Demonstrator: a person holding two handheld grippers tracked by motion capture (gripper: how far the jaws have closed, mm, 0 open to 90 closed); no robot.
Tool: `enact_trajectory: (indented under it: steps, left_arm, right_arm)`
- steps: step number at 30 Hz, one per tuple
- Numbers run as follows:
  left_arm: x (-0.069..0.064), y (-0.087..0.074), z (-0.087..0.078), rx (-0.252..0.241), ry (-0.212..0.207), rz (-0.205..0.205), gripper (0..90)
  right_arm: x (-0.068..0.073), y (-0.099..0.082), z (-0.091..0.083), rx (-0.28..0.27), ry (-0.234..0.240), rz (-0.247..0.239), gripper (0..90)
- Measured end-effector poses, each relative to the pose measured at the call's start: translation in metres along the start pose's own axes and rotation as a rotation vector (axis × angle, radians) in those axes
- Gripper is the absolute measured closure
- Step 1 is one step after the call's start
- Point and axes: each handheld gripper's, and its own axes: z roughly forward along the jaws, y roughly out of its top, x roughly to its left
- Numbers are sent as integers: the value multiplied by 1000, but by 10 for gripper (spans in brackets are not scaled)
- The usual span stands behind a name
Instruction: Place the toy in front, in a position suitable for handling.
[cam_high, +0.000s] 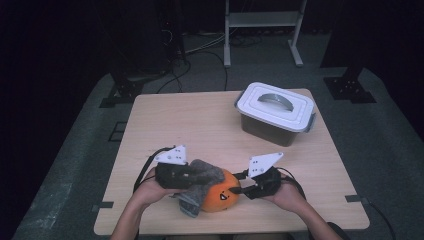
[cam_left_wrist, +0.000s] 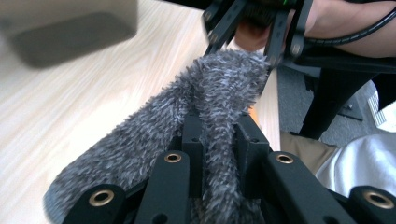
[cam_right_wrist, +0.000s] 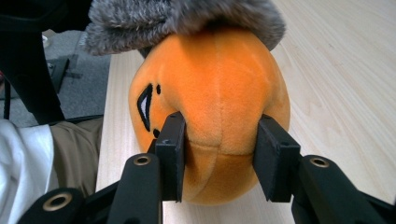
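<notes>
An orange plush toy (cam_high: 220, 197) with a stitched face lies at the table's near edge. A grey fuzzy sock (cam_high: 206, 172) is draped over its top and hangs down its left side. My left gripper (cam_high: 198, 176) comes in from the left and is shut on a fold of the grey sock (cam_left_wrist: 140, 140), which bunches between the jaws of the left gripper (cam_left_wrist: 219, 135). My right gripper (cam_high: 238, 190) comes in from the right. In the right gripper view its pads press into both sides of the orange plush (cam_right_wrist: 219, 79), with the sock (cam_right_wrist: 177, 18) above the right gripper (cam_right_wrist: 219, 140).
A grey plastic box with a white lid and handle (cam_high: 276, 112) stands at the far right of the wooden table (cam_high: 200, 125). The person's forearms come in at the bottom edge. Cables and stand legs are on the floor beyond the table.
</notes>
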Motion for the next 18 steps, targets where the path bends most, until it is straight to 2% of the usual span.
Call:
enact_trajectory:
  steps: [1, 4, 5, 8, 9, 12, 14, 18]
  left_arm:
    - [-2, 8, 6, 6, -13, 19, 769]
    - [-3, 14, 13, 15, -31, 30, 769]
    - [0, 13, 16, 17, -43, 24, 769]
    - [5, 8, 15, 11, -43, 3, 770]
    - [9, 1, 12, 3, -35, -25, 769]
    - [11, -5, 8, -5, -21, -48, 769]
    - [11, -7, 5, -5, -15, -48, 769]
    - [11, -1, 6, -17, -30, -34, 769]
  right_arm:
    - [2, 1, 1, 3, -6, -16, 571]
    - [3, 1, 0, 9, -6, -25, 571]
    - [1, -2, -1, 12, -2, -21, 571]
    - [-2, -7, -2, 13, 4, -7, 578]
    - [-5, -10, -5, 13, 4, 0, 581]
    - [-6, -10, -8, 2, -2, 7, 581]
    - [-6, -8, -11, -7, -13, 6, 584]
    - [-3, -2, -9, -8, -30, -17, 585]
